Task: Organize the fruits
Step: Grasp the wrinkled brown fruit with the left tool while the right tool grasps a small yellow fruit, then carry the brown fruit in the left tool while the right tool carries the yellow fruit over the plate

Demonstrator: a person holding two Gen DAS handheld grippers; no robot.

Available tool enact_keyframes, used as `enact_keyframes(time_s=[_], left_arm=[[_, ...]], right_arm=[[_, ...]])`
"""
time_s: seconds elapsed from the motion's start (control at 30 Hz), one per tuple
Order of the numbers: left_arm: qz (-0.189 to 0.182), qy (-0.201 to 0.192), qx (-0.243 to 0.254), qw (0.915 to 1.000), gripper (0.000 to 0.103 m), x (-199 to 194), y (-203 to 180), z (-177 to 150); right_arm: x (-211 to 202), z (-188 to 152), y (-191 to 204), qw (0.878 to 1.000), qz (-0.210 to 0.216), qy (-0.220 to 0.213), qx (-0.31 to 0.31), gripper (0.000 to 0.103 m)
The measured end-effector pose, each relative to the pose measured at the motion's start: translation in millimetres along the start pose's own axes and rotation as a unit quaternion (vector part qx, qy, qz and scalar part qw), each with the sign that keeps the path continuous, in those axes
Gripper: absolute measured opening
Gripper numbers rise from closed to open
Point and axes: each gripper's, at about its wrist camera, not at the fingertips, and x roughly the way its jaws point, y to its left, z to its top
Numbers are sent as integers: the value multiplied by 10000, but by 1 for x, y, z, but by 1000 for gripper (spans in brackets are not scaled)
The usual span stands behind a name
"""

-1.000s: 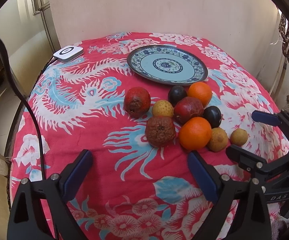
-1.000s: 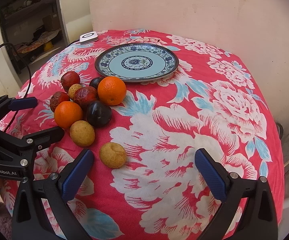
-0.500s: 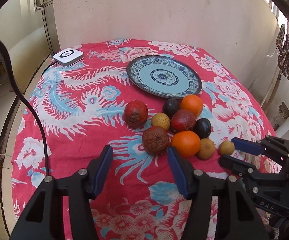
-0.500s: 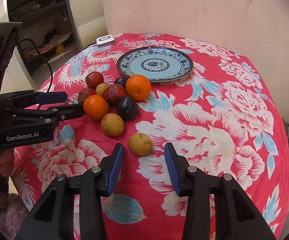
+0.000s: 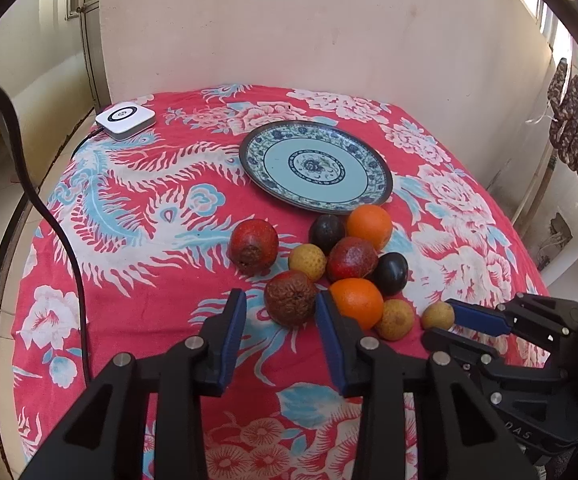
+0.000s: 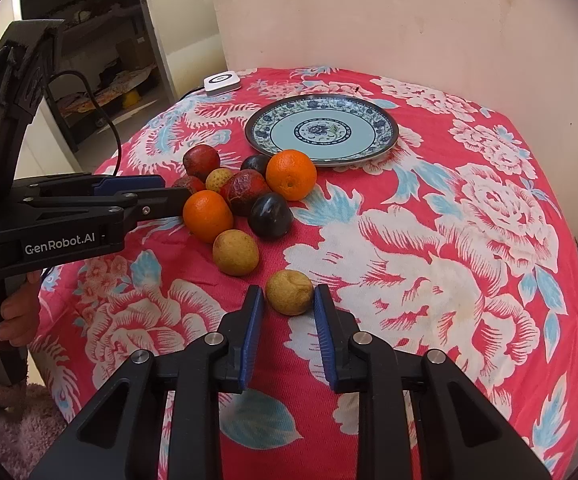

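While both tools sit low at the near edge of the fruit pile, we have each one lined up on a separate piece. The right gripper (image 6: 289, 304) has its blue pads just either side of the small yellow fruit (image 6: 289, 291) that lies apart from the heap; the jaws are narrowed but we cannot tell if they already touch the skin. The left gripper (image 5: 280, 306) brackets the wrinkled brown fruit (image 5: 291, 298) directly ahead of it, jaws part-open with a gap showing on each side. To do this well, we should close gently on the widest part, lift straight up so the neighbouring orange (image 5: 356, 303) is not nudged, then carry forward to the plate (image 5: 315, 169), which is bare and lies beyond the pile.

Compared with a second ago, both pairs of jaws have drawn in from a wide spread, and both tools have advanced until the chosen fruits sit between the pads. The pile itself has not shifted.
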Motion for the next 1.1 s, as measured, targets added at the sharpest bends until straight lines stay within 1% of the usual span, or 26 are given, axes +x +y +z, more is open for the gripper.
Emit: enact_keyframes(time_s=[0.1,0.23,0.3,0.67,1.0,1.1], left_arm=[[-46,1,69,10000,31,0,-3,0],[-114,-10,20,9999,30,1,-1,0],[-151,-9,18,9999,28,1,-1,0],[-242,-8,-25,9997,27,-5,1,-3],[-361,-215,4,9991,27,-27,0,3],[-358,-286,131,9989,27,-32,-3,9]], right_arm=[[0,0,0,10000,13,1,9,27],[0,0,-1,10000,49,-1,34,26],[0,0,-1,10000,45,0,36,26],[-1,1,2,9999,112,-27,55,26],[-11,10,2,9998,72,-157,74,26],[-14,18,0,9998,6,-208,36,26]])
